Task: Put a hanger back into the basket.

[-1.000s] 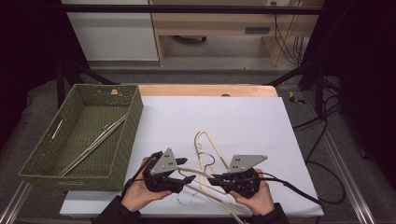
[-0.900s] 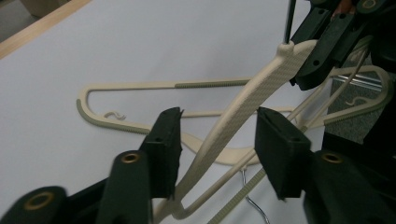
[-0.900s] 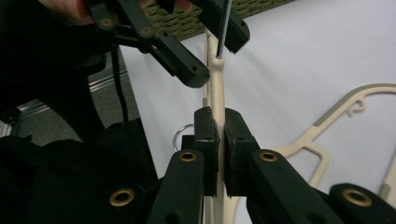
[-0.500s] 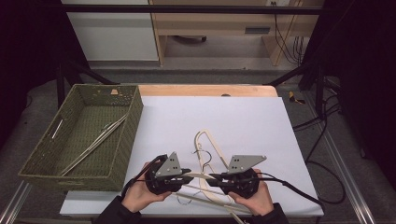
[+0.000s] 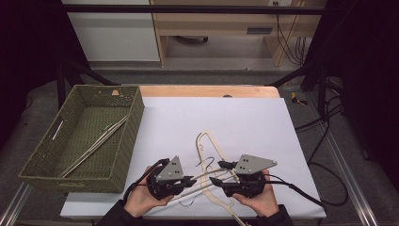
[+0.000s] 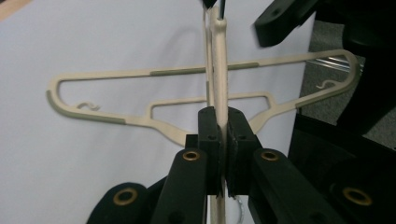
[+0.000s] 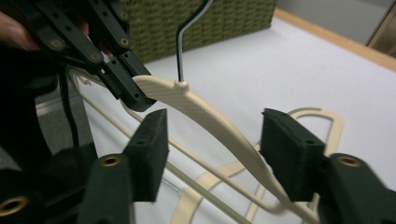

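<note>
A cream plastic hanger [image 5: 207, 176] with a metal hook [image 7: 187, 42] is held just above the white table near its front edge. My left gripper [image 5: 189, 180] is shut on one arm of that hanger [image 6: 219, 84], the pads pressed flat on it. My right gripper [image 5: 217, 173] faces it from the right, open, with the hanger's other arm [image 7: 210, 116] passing between its fingers without touching either pad. In the right gripper view the left gripper [image 7: 133, 93] clamps the hanger close to the hook. A second cream hanger [image 5: 207, 141] lies flat on the table just beyond.
A green woven basket [image 5: 134, 122] stands at the table's left edge, with thin metal hangers [image 5: 96, 143] lying inside. The white table sheet [image 5: 244, 117] stretches back to a wooden strip. A black cable [image 5: 301, 190] trails from the right gripper off the right edge.
Both hands have slid slightly toward the near edge, and the gripped hanger has shifted with them. The flat hanger and the basket have stayed put.
</note>
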The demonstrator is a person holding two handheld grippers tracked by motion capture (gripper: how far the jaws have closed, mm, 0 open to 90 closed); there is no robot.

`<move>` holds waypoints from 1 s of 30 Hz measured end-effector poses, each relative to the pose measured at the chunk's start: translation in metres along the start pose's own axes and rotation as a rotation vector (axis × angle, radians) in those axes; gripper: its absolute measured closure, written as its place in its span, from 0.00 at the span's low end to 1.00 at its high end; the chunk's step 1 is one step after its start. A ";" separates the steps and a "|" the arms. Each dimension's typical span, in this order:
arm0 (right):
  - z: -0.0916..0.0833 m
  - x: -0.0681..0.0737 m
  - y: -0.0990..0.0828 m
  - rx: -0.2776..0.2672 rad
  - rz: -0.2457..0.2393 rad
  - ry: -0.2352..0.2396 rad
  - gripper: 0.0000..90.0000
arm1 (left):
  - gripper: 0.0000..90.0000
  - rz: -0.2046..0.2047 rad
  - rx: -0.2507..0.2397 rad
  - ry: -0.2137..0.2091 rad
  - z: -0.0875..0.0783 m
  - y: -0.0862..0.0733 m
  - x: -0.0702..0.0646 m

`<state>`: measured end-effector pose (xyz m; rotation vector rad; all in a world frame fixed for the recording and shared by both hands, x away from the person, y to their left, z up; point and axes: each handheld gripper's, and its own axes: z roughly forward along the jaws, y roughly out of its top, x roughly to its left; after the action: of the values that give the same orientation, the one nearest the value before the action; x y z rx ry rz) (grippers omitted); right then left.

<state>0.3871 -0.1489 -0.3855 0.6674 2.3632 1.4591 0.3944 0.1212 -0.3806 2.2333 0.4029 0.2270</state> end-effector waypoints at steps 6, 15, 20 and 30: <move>-0.018 -0.017 -0.006 -0.051 0.091 -0.065 0.24 | 0.96 -0.055 -0.054 0.065 -0.014 -0.004 0.012; -0.035 -0.040 -0.024 -0.087 0.195 -0.183 0.08 | 0.96 -0.094 -0.118 0.129 -0.035 -0.005 0.021; -0.045 -0.051 -0.034 -0.118 0.235 -0.229 0.07 | 0.96 -0.103 -0.153 0.146 -0.049 -0.003 0.024; -0.053 -0.058 -0.043 -0.108 0.273 -0.274 0.04 | 0.96 -0.083 -0.225 0.203 -0.089 0.012 0.029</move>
<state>0.4015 -0.2357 -0.4001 1.1182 2.0318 1.4773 0.3976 0.1877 -0.3140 1.9746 0.5500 0.4353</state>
